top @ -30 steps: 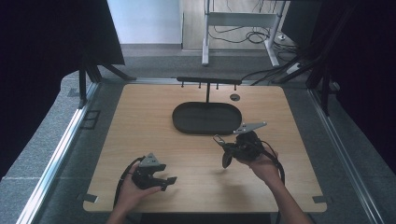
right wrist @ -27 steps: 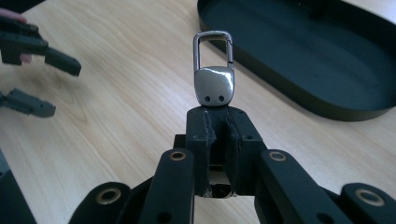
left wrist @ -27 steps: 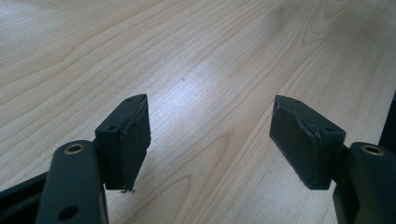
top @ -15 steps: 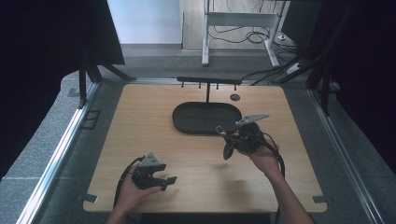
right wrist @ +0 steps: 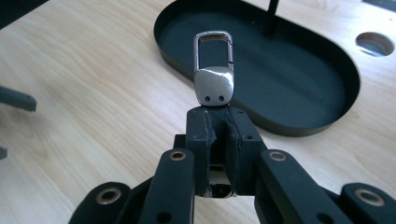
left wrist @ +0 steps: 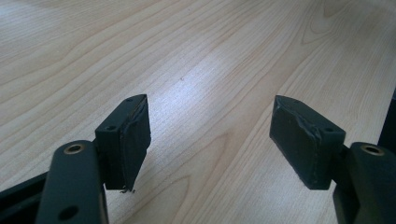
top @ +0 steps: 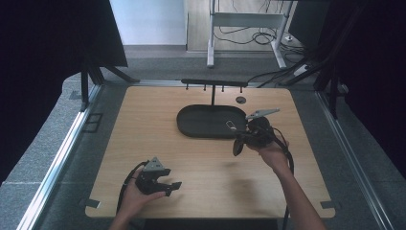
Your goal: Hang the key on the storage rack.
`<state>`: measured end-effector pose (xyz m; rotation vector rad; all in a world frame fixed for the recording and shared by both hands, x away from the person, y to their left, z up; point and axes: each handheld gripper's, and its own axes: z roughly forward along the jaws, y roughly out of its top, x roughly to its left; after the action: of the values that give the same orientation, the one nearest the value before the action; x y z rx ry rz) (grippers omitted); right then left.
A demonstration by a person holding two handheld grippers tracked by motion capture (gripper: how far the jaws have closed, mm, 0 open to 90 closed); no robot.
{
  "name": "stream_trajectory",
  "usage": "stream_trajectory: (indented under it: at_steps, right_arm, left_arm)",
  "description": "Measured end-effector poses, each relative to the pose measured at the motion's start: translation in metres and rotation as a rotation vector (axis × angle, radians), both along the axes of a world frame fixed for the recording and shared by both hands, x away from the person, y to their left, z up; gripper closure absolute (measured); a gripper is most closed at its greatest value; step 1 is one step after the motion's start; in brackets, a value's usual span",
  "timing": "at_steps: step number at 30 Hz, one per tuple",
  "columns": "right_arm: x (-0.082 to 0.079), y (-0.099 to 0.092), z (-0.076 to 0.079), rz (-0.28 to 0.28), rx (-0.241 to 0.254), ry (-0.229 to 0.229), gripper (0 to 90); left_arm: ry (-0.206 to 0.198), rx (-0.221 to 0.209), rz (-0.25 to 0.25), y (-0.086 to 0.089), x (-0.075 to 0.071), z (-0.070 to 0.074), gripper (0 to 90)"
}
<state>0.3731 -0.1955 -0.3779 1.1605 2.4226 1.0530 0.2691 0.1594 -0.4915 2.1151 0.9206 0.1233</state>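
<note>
Metal key clip [right wrist: 213, 74] — pinched in right tongs [right wrist: 217, 122] beside black tray [right wrist: 327, 119]; left tongs [left wrist: 210, 140] spread.

Two grippers [top: 168, 186] [top: 235, 136], one metal key clip [right wrist: 213, 70], one black oval tray [top: 191, 125], one wooden table [top: 143, 124]

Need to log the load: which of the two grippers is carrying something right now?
The right gripper, jaws shut on a silver key clip at the black tray. The left gripper is open over bare table.
</note>
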Motion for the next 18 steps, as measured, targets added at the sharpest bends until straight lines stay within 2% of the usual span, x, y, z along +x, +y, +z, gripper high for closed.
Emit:
stream_trajectory:
  at_steps: [18]
  right_arm:
    - [0.024, 0.0, 0.013, -0.04, 0.008, -0.005, 80.8]
  left_arm:
    - [0.003, -0.001, 0.001, 0.002, 0.0, 0.001, 29.8]
